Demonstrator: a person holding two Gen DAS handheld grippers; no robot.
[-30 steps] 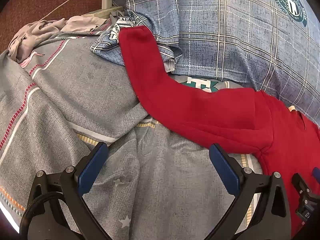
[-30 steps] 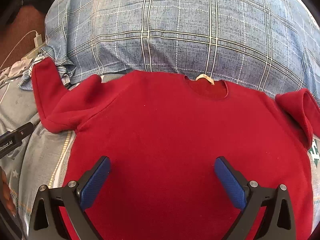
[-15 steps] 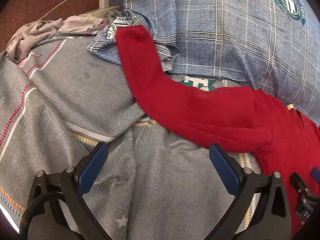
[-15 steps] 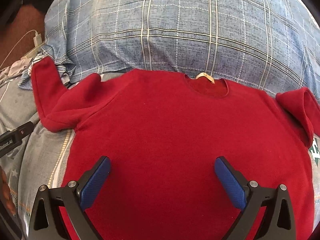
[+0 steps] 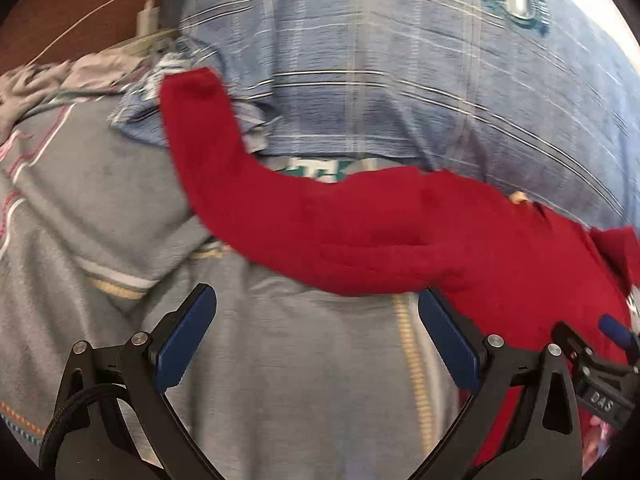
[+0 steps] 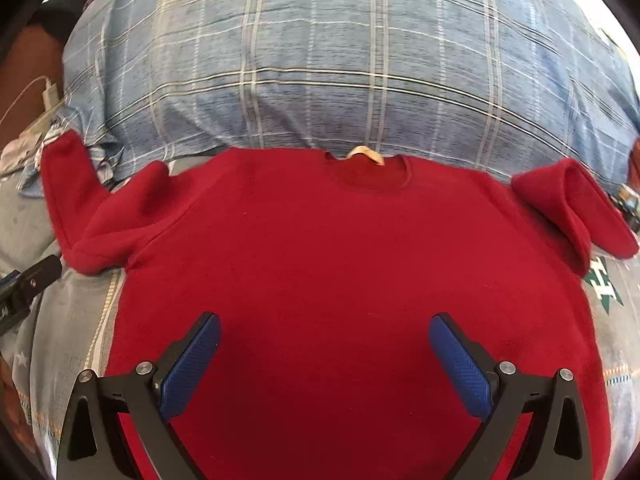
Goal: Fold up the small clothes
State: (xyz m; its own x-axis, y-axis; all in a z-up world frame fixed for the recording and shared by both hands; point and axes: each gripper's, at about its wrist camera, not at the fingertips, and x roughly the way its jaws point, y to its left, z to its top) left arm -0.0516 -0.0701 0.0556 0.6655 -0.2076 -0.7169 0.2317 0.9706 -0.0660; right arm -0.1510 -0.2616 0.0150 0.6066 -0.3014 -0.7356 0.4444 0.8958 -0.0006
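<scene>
Red knit long-sleeved sweater point(image 6: 340, 264) lies flat, front up, on the grey patterned bed sheet point(image 5: 280, 380), neckline with its tan label point(image 6: 365, 155) at the far edge, touching the large blue plaid pillow point(image 6: 320, 60). Landmark for all positions: the sweater. Its one sleeve point(image 5: 208, 148) runs out from the body, bends and points away, cuff resting against the crumpled corner of the pillow; the other sleeve point(image 6: 576, 208) is doubled back on itself beside the opposite shoulder. Left tongs point(image 5: 316, 340): spread wide, nothing between the blue pads, hovering over bare sheet just beside the sweater's side seam, under the extended sleeve; the inner pad point(image 5: 448, 340) sits at the hem-side edge of the red fabric, contact cannot be judged (view is motion-blurred). Right tongs point(image 6: 324, 364): spread wide, empty, poised over the lower middle of the sweater body, both pads framing red fabric. A yellow stripe in the sheet point(image 5: 412, 360) runs alongside the sweater's edge. Beyond the extended cuff: a bunched pale grey garment point(image 5: 48, 84) and a white charger plug with cable point(image 5: 146, 14).
</scene>
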